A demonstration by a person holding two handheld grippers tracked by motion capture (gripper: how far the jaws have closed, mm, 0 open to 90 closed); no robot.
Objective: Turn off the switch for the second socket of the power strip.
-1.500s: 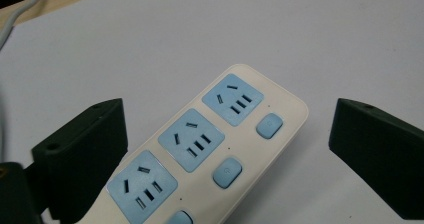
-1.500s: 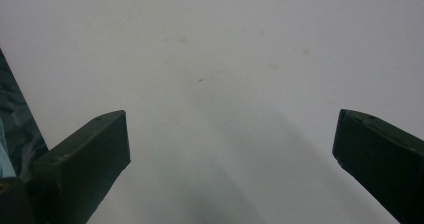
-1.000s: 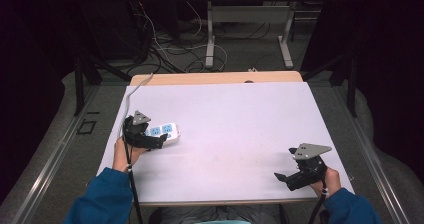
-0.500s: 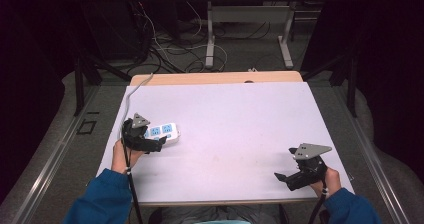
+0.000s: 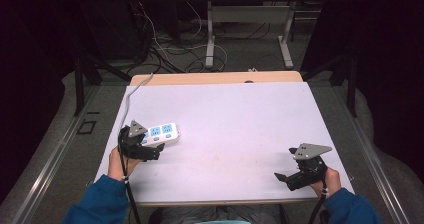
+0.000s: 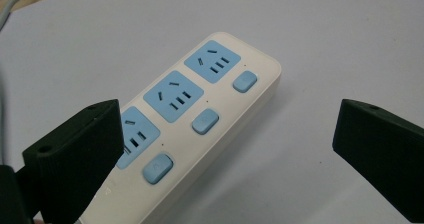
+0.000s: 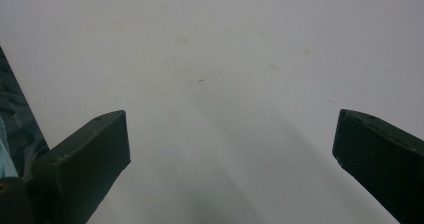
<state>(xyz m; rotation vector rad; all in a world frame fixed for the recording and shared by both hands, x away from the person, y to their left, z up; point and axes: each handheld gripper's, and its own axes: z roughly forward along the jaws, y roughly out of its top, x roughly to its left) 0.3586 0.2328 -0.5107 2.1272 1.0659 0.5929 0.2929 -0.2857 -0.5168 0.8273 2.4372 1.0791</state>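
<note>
the white surface [image 5: 240,129] carries a white power strip [image 5: 161,134] with blue sockets at its left side, lying flat and angled toward the far right. the left claw [image 5: 150,153] sits at the strip's near-left end, jaws spread wide, one jaw over the nearest socket, the other off to the strip's side above bare surface. the right claw [image 5: 282,178], also wide open, rests near the near-right corner, well apart from the strip.
</note>
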